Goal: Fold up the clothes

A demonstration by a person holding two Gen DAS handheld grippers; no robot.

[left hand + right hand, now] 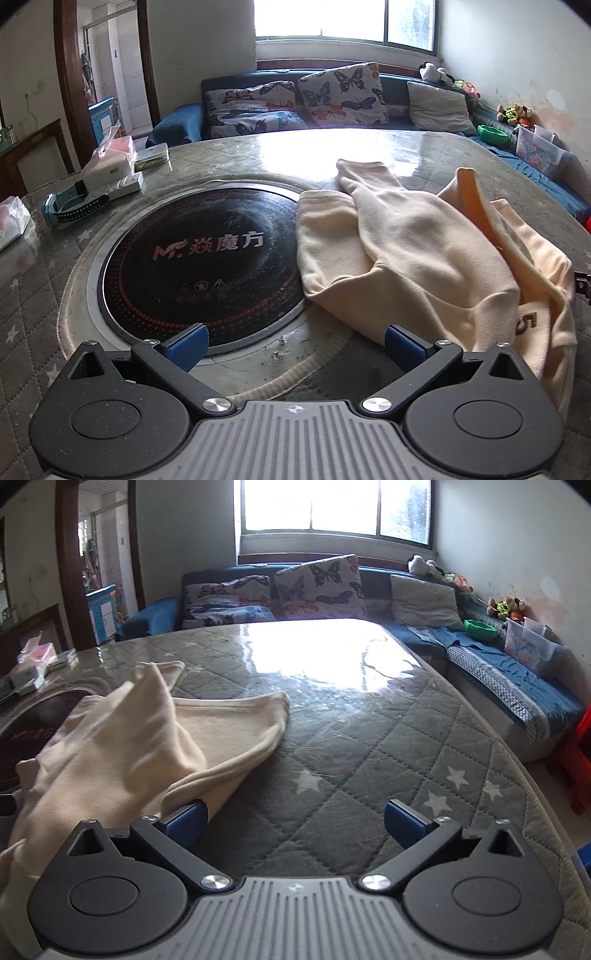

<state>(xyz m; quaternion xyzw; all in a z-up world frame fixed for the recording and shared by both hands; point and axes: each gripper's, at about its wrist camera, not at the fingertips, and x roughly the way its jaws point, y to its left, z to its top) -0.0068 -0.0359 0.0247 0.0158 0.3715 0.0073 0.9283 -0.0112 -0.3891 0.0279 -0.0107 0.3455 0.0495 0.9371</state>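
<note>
Your left claw [293,345] spread wide, empty, over the counter [221,155], cream garment [406,254] crumpled just to its right, your right claw [295,821] also apart, nothing gripped, garment touching its left pad.

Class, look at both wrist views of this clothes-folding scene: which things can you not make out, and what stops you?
- Garment: crumpled, so its type and full shape stay unclear; in the right wrist view, the left edge and the right gripper body cut it off.
- Printed figure, left wrist view: partly folded under, only a "5" reads.
- Boxes at the table's far left: labels too small.
- Window: overexposed, outside unseen.
</note>
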